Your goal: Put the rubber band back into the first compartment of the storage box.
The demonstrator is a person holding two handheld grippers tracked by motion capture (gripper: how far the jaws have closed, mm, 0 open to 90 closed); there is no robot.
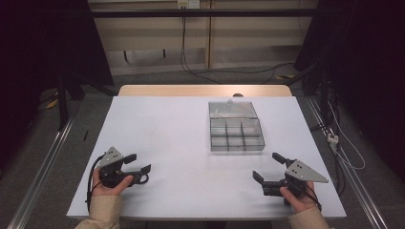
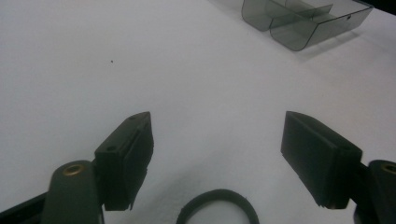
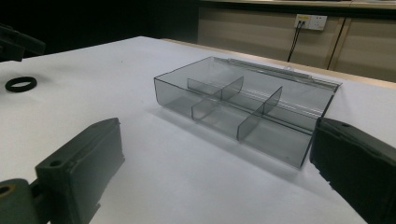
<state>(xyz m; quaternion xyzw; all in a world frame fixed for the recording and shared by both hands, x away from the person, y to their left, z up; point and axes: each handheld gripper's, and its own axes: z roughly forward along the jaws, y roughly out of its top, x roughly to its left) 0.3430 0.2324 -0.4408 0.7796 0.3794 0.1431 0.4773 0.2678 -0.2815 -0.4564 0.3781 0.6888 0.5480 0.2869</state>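
A clear grey compartment box (image 1: pixel 236 133) with its lid laid open sits on the white table (image 1: pixel 167 124), right of centre toward the far side. A small black ring (image 3: pixel 21 84) lies just beside the left gripper (image 1: pixel 138 164), whose jaws stand apart. The right gripper (image 1: pixel 267 167), also spread, rests near the box's near right corner, apart from it.

Left tool (image 1: pixel 142 162) and right tool (image 1: pixel 264 164) hand-held, jaws wide apart.
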